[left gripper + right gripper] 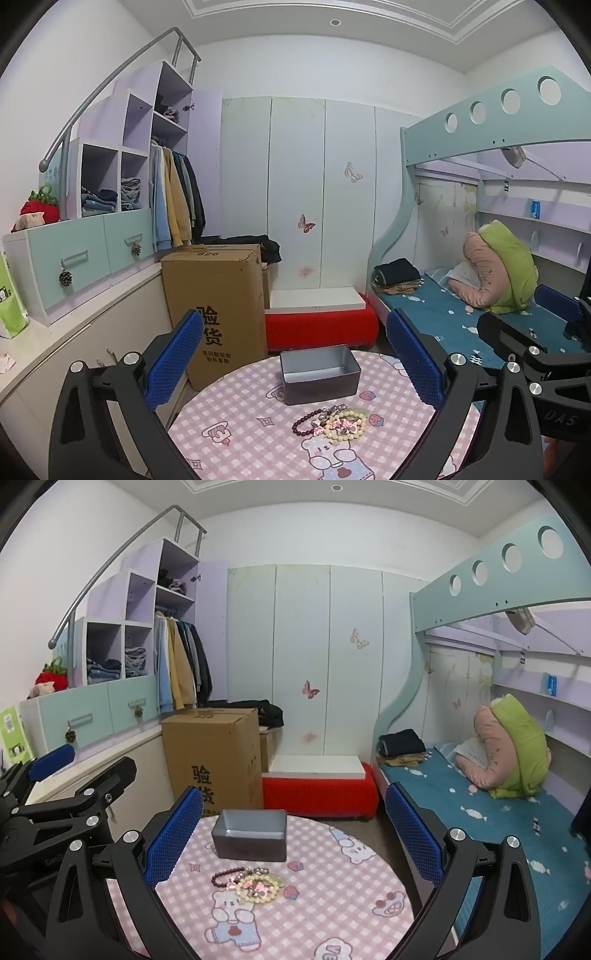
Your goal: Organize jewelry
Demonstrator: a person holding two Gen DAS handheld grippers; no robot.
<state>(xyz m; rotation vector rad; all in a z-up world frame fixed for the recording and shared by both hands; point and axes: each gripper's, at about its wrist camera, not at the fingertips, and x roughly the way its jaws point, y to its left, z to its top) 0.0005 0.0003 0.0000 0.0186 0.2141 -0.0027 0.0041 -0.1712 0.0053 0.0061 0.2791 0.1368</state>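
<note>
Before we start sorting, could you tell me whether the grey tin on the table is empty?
Empty: the grey tin stands open with a bare floor, and the bracelets lie on the tablecloth in front.

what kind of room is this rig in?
Most likely a child's bedroom in a home: a bunk bed with a blue patterned mattress, an open wardrobe with hanging clothes, and butterfly stickers on the cabinet doors. The work surface is a small round table with a pink cartoon cloth.

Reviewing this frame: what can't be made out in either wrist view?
- Bracelet pile: the count is unclear in both views; strands overlap and are small.
- Tin box: floor partly hidden by its near wall in both.
- Table: its near edge is cut off by the gripper frames.
</note>
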